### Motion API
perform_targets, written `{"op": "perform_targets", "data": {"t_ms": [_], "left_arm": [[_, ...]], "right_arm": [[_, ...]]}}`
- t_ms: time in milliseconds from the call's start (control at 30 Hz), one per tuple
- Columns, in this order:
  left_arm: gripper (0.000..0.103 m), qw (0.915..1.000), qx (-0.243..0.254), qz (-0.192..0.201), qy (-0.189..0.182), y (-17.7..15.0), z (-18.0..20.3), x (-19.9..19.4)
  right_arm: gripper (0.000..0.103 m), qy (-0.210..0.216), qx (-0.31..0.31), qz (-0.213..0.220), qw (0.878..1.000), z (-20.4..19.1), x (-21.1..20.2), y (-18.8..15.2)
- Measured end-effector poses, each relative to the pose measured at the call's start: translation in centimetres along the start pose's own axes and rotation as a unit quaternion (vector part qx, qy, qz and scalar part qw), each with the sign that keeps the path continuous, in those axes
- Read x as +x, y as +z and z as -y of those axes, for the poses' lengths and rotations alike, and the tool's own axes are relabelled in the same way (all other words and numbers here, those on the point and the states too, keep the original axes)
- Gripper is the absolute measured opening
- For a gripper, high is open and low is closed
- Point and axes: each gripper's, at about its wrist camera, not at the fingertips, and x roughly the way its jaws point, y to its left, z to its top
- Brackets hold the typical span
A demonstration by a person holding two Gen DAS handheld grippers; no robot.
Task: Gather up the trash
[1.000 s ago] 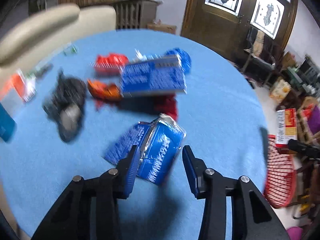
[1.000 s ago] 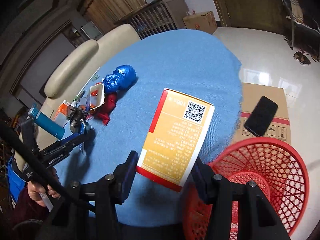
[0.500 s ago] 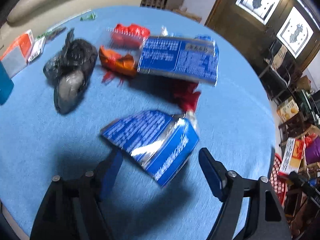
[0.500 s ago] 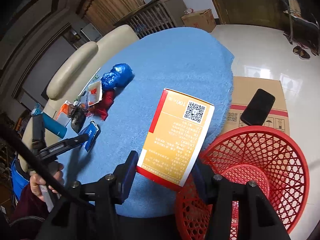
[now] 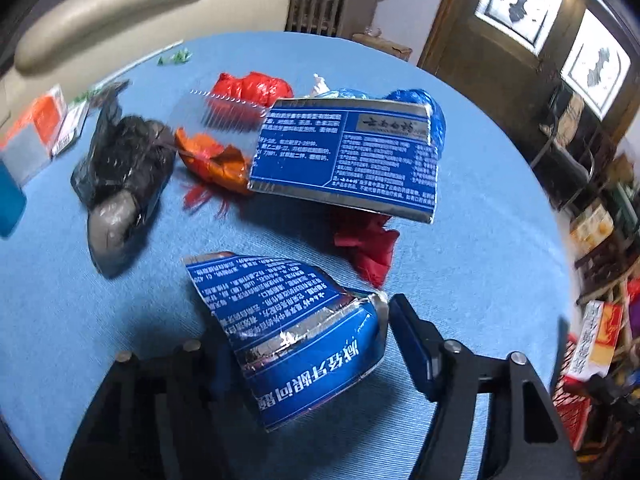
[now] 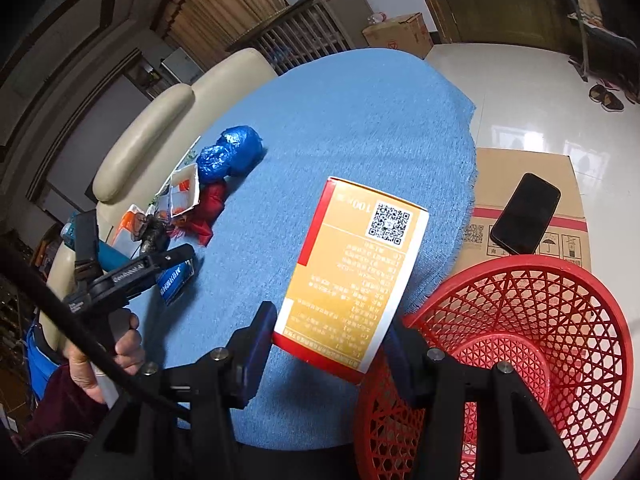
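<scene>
Trash here is light and crushable: a torn blue carton (image 5: 304, 332) lies on the worktop (image 5: 472, 264) at lower centre, between the left tongs (image 5: 308, 344), whose jaws have just been closing without yet clearly pinching it; grip across its folded foil end. Right tongs (image 6: 332, 344) are clamped on a stiff yellow box (image 6: 352, 280), low on its sides, beside the red basket (image 6: 560, 320) at lower right.

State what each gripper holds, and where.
Right gripper: orange box, by its lower side edges. Left gripper: closing around the torn blue carton; grip unclear.
</scene>
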Motion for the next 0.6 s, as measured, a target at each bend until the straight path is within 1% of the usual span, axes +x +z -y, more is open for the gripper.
{"op": "perform_targets", "data": {"t_ms": [167, 333, 400, 533, 600], "left_arm": [[0.062, 0.9998, -0.004, 0.004, -0.020, -0.2, -0.4, -0.4], [0.061, 0.9997, 0.001, 0.007, -0.025, -0.7, -0.4, -0.7], [0.061, 0.9995, 0.002, 0.009, -0.032, -1.5, -0.4, -1.5], [0.061, 0.9983, 0.033, 0.014, -0.047, -3.0, 1.6, -3.4], [0.061, 0.9954, 0.065, 0.013, -0.070, -3.8, 4.0, -4.6]], "right_arm": [[0.055, 0.004, 0.001, 0.000, 1.000, 0.0, -0.1, -0.1], [0.055, 0.008, -0.008, 0.009, 1.000, -0.1, -0.9, -0.2], [0.055, 0.010, -0.012, 0.013, 1.000, -0.1, -1.4, -0.2], [0.055, 0.011, -0.018, 0.021, 1.000, 0.5, -2.8, -0.2], [0.055, 0.015, -0.019, 0.023, 0.999, 1.0, -3.8, -0.4]]}}
